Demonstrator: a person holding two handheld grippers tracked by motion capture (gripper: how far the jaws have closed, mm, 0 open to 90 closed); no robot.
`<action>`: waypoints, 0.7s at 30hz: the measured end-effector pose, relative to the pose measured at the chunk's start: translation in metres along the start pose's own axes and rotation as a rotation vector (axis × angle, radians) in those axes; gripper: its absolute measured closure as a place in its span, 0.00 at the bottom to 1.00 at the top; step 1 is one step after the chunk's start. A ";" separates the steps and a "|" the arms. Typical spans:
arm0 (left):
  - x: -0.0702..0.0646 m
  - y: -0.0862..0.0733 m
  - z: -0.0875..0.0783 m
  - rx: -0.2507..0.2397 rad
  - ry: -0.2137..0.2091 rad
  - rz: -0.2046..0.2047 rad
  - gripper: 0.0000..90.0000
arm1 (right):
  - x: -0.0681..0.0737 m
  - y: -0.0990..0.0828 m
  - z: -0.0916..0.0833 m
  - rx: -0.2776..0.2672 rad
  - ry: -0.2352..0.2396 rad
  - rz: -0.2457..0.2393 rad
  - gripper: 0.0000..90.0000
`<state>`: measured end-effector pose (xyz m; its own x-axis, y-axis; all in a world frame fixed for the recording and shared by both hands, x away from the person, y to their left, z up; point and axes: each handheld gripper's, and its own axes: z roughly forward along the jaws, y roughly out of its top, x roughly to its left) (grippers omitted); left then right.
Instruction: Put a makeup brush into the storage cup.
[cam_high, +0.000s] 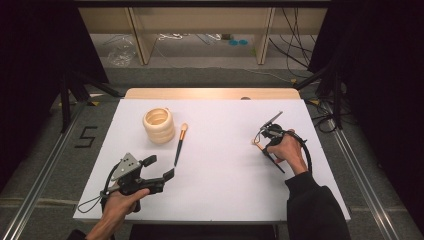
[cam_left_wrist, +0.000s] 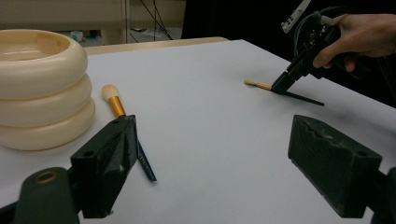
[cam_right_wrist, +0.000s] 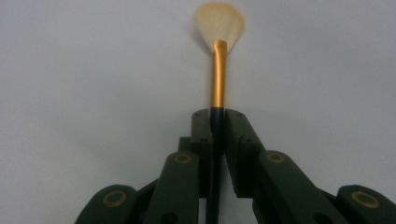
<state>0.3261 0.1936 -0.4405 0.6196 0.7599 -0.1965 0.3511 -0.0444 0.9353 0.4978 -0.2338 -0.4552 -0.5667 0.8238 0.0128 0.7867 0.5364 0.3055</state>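
Right claw (cam_right_wrist: 218, 114) is pinched tight on the dark handle of a fan brush (cam_right_wrist: 218, 70), at the right of the white surface (cam_high: 220, 150). Left claw (cam_left_wrist: 210, 163) is wide with nothing in it, near the left. Dark room, grey floor, and shelves sit far back. That brush has a gold neck and pale hairs spread flat.
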 end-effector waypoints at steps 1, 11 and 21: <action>0.000 0.000 0.000 0.000 0.000 0.000 0.18 | -0.001 0.000 0.000 -0.001 -0.002 -0.016 0.92; 0.000 0.000 0.000 -0.002 0.003 0.001 0.18 | 0.000 0.006 0.000 0.057 0.002 -0.032 0.92; 0.000 0.000 0.000 -0.004 0.004 0.001 0.18 | 0.002 0.010 0.001 0.082 -0.001 -0.047 0.93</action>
<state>0.3261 0.1940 -0.4405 0.6173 0.7622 -0.1949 0.3481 -0.0425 0.9365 0.5046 -0.2268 -0.4526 -0.6033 0.7975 -0.0008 0.7766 0.5878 0.2269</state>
